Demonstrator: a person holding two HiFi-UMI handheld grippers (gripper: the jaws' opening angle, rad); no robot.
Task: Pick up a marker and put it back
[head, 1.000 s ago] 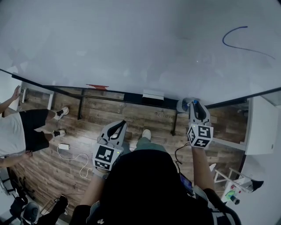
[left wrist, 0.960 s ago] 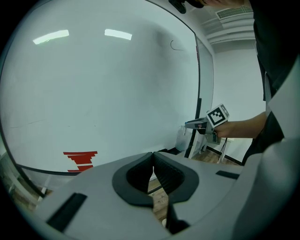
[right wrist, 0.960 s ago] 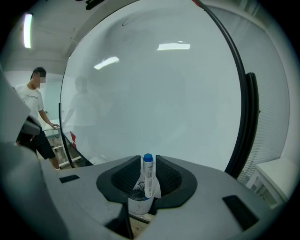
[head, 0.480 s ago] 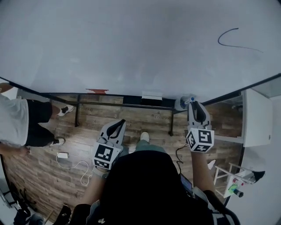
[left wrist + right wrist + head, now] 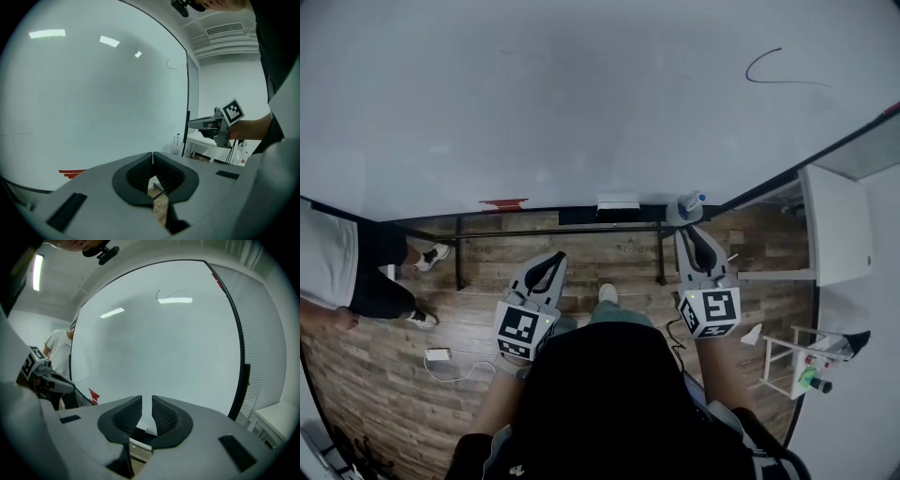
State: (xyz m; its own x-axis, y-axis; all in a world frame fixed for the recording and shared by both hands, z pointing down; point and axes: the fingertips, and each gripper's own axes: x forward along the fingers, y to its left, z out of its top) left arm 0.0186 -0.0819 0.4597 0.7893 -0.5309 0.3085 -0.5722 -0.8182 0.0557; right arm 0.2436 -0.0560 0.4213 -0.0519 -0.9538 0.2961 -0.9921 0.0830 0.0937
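- The left gripper [image 5: 558,256] is clenched: in the left gripper view its pads [image 5: 140,171] meet at the tips, and nothing lies between them.
- The right gripper [image 5: 689,234] is released. In the right gripper view its jaws stand a narrow gap apart, and only the whiteboard [image 5: 164,348] shows through that gap.
- The right gripper's jaws have just been closing, with nothing between them.
- Both grippers point at the whiteboard from in front of the person, with the left one lower in the head view than the right.
- The marker [image 5: 700,197], which has a blue cap, stands upright in a rounded grey holder [image 5: 682,210] at the lower right end of the whiteboard.
- The holder sits just ahead of the right gripper's tips and is not touching them.
- The left gripper view shows the same marker [image 5: 177,138] past the board's black right edge, below the raised right gripper [image 5: 190,124].
- On the ledge [image 5: 581,216] a white eraser [image 5: 617,201] lies left of the holder, and a flat red item [image 5: 503,202] lies farther left.
- A thin blue scribble [image 5: 773,67] marks the upper right of the whiteboard.
- A bystander [image 5: 337,272] in a white shirt and black shorts stands at the left on the wood floor [image 5: 487,258].
- A white cabinet [image 5: 839,225] stands at the right.
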